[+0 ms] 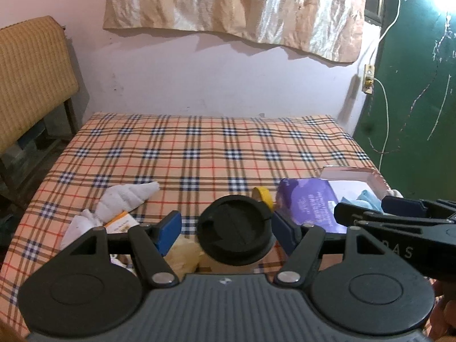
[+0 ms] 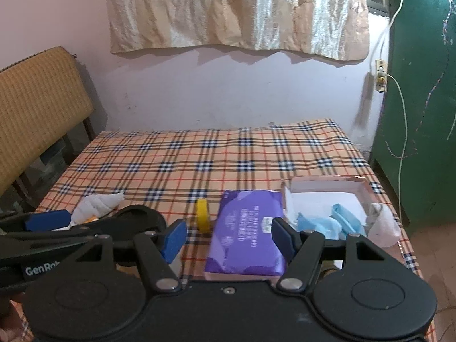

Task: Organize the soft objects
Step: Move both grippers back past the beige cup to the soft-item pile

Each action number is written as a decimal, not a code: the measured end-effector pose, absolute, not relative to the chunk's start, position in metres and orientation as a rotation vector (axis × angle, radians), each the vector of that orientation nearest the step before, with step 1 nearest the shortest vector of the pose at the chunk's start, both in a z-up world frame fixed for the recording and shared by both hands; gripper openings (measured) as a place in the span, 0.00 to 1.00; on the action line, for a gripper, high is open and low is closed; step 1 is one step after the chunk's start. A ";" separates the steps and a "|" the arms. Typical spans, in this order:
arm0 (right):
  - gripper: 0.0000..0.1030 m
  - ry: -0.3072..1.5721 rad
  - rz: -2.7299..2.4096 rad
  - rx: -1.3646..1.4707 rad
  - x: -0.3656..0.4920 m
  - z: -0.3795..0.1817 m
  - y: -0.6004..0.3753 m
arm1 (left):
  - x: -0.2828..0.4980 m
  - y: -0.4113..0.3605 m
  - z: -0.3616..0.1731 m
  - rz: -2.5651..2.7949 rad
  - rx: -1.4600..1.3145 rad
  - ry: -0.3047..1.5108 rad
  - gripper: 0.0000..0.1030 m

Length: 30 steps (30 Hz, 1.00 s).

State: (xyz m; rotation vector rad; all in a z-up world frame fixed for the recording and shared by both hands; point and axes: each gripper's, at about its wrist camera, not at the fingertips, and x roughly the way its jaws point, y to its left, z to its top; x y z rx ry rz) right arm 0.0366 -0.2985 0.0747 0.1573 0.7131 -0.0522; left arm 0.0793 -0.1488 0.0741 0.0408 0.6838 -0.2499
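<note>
Hovering over bed (image 1: 199, 148): both grippers, L (image 1: 226, 232) & R (image 2: 228, 238), released, empty; approach white cloth (image 1: 125, 199) low, pinch mid-fold.

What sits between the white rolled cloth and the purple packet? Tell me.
In the right wrist view, a yellow ring stands on the plaid sheet between the white rolled cloth and the purple packet.

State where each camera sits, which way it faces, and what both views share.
Left wrist: on the left gripper, facing the bed's far wall over a black-lidded cup; the right gripper enters at right.
Right wrist: on the right gripper, over the purple pack; the left gripper enters at left.
Shared: plaid bed, purple pack, box.
</note>
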 end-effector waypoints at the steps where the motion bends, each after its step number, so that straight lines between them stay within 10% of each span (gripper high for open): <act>1: 0.76 0.714 -0.049 0.155 0.037 0.075 -0.297 | 0.079 -0.146 0.075 -0.247 0.039 0.683 0.70; 30: 0.76 0.743 0.115 0.117 0.059 0.066 -0.195 | 0.075 -0.052 0.067 -0.124 -0.018 0.699 0.70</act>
